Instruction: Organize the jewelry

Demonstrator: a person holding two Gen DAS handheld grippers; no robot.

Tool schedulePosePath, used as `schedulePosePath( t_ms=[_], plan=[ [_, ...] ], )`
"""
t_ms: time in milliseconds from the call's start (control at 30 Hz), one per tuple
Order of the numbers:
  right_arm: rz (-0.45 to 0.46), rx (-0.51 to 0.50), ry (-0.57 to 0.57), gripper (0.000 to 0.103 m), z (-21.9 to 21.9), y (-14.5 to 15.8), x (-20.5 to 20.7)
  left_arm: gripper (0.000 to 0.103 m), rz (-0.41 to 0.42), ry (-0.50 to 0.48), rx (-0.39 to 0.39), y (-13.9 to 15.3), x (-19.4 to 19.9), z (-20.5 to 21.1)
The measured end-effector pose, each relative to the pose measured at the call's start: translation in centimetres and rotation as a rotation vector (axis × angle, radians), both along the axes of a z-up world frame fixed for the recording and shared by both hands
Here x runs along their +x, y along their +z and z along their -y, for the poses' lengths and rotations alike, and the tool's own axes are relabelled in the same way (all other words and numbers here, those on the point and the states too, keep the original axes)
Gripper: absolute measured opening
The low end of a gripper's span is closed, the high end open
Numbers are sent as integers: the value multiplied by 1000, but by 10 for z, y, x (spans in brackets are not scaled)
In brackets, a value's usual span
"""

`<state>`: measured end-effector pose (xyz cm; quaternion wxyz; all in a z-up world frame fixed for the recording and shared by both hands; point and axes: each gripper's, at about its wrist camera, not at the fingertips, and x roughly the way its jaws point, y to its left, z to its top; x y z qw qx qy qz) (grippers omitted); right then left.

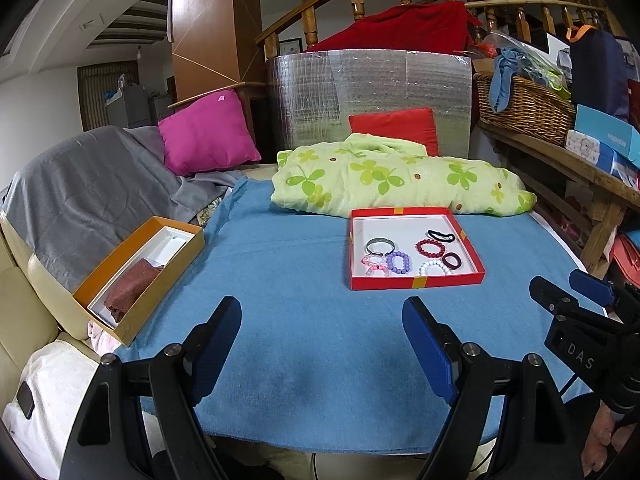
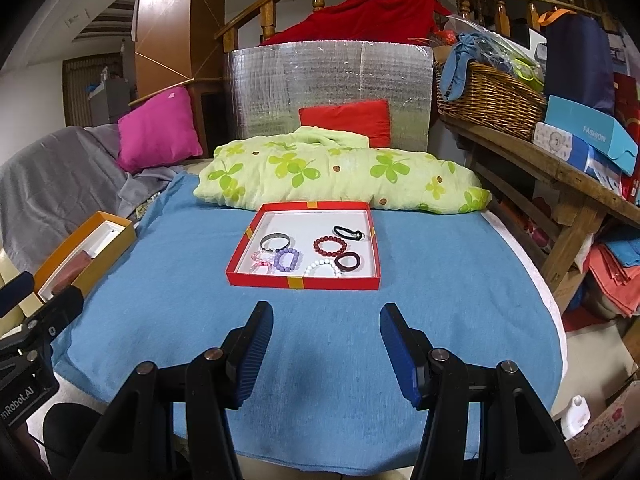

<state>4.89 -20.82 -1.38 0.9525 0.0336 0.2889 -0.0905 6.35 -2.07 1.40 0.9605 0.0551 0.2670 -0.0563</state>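
Both claws, left (image 1: 322, 344) and right (image 2: 326, 350), hang apart and empty over the blue table (image 2: 160, 320), the red tray (image 2: 304, 282) of bracelets lying straight ahead at frame centre, nearer the right one.

bracelets (image 2: 288, 259) in tray (image 2: 304, 282), box (image 2: 86, 254) left

1. My L wrist cam sits low at the near edge of the blue cloth (image 1: 312, 280), facing fwd and slightly down.
2. R wrist cam: same setup, further right.
3. Both share the red tray (image 1: 416, 282) (image 2: 300, 282), mid-distance, with the green bundle (image 1: 400, 176) (image 2: 340, 172) behind.
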Motion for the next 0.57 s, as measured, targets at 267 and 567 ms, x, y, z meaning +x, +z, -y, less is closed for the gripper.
schedulePosePath(
  t_ms=[267, 567],
  plan=[
    [-15, -4, 6, 60, -1, -4, 18, 83, -8, 7, 3, -4, 16, 1],
    [-62, 15, -8, 60, 14, -27, 47, 83, -47, 2, 20, -25, 47, 14]
  ],
)
